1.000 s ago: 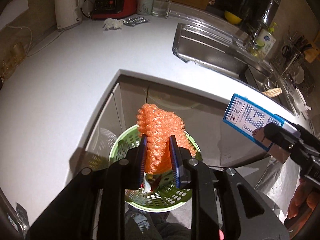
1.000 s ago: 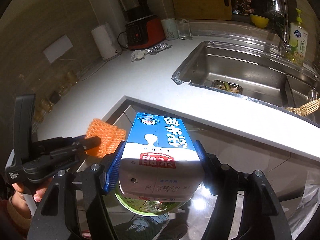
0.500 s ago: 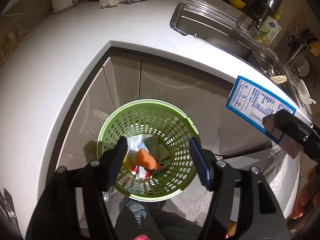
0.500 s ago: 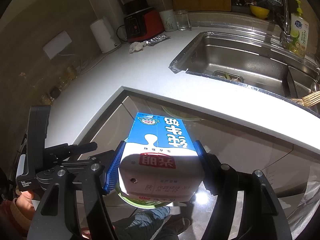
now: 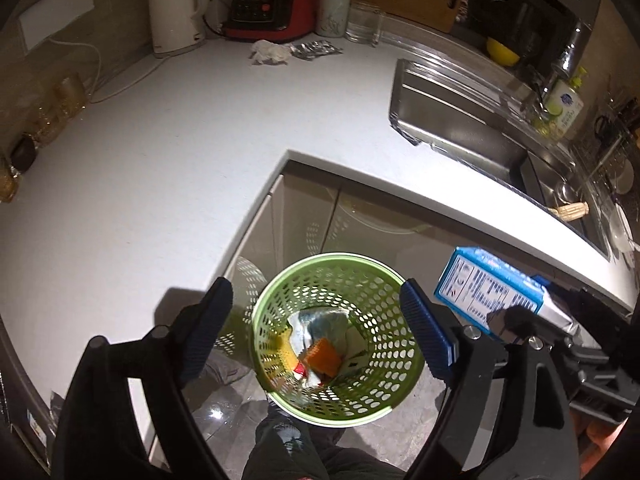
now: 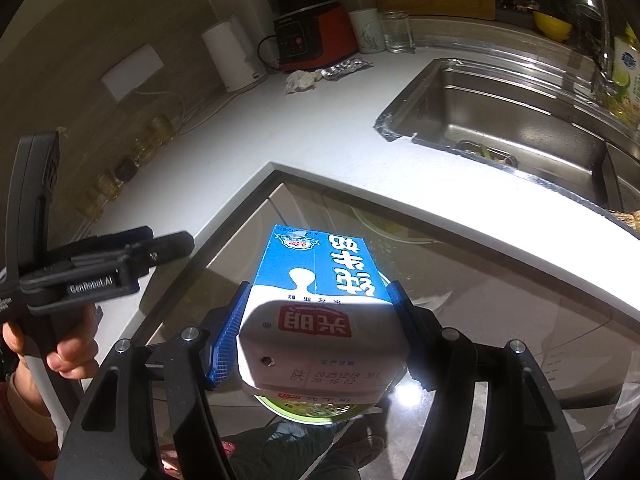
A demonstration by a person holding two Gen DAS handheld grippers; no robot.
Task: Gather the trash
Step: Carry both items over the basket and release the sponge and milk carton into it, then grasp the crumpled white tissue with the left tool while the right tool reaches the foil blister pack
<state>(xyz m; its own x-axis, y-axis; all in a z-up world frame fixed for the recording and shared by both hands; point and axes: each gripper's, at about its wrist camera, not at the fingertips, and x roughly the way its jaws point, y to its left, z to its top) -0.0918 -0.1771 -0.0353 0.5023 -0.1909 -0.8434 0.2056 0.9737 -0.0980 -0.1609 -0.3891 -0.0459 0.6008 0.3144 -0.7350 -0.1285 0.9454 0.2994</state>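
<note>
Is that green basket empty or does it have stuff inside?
Not empty: the green basket holds an orange piece and wrappers.

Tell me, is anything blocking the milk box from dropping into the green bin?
Nothing visible blocks it. The right tongs hold the milk box just above the green bin, whose mouth is open. The left tongs, open and empty, hover above the bin too, so they could get bumped.

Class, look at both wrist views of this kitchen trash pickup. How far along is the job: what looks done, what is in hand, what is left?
Done: the orange foam net lies in the green perforated plastic basket with other wrappers; the left gripper is open and empty above it.
In hand: the right gripper is clamped on the blue-and-white milk carton, over the basket.
Left: the crumpled white tissue and silver foil blister pack sit on the white countertop.
</note>
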